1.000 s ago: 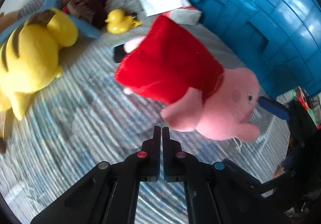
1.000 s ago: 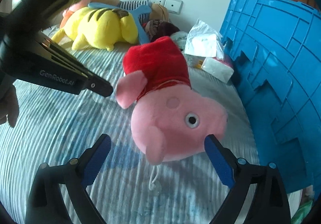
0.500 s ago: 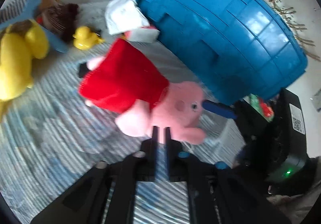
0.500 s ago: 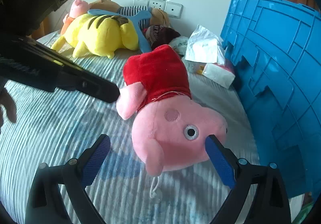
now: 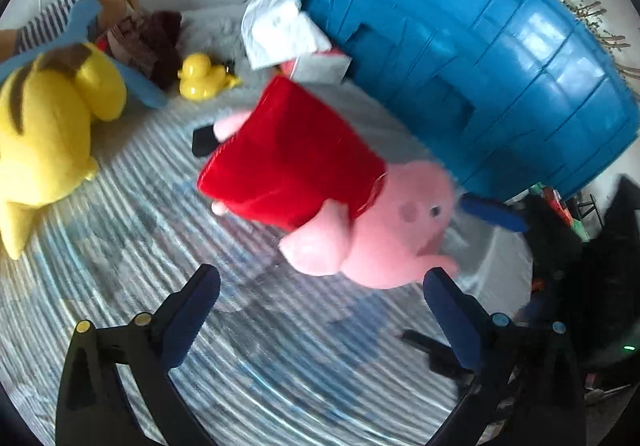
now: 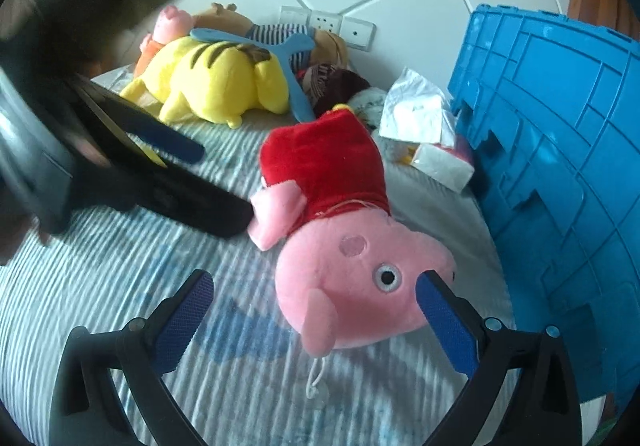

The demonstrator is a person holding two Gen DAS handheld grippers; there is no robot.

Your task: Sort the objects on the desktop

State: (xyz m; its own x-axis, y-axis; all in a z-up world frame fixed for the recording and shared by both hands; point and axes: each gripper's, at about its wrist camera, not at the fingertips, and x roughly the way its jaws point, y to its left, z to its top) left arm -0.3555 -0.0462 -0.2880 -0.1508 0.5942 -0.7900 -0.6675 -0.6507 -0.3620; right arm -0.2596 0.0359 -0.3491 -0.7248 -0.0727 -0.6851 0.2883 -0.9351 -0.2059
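Left gripper (image 5: 320, 282) is sitting with jaws spread wide and nothing between them, low over the striped bedding (image 5: 120, 286). In the left wrist view the pink pig plush (image 5: 332, 190) in a red dress is lying on its side just ahead, head toward the right finger. Right gripper's blue pad is showing past the pig's snout. Blue crate (image 5: 480, 66) is standing just behind the pig. Yellow plush (image 5: 48, 126), a yellow rubber duck (image 5: 200, 78) and a tissue pack (image 5: 288, 34) are lying further back; the view is motion-blurred.

Right wrist view: right gripper (image 6: 316, 298) is also gaping wide, holding nothing, its fingers bracketing the pig's head (image 6: 360, 286); the right pad looks touching or nearly touching the snout, cannot tell which. Left gripper's black body is reaching in from the left, tip just beside the pig's arm. A blue boomerang (image 6: 280, 50) is resting on the yellow plush, near the wall sockets (image 6: 328, 22).

Step in hand, by my reading: lining up a grasp on the pig, nothing lifted yet. Next move is calling for closing the right jaws on the head, then carrying the pig to the crate. The soft head may be squashing and slipping.
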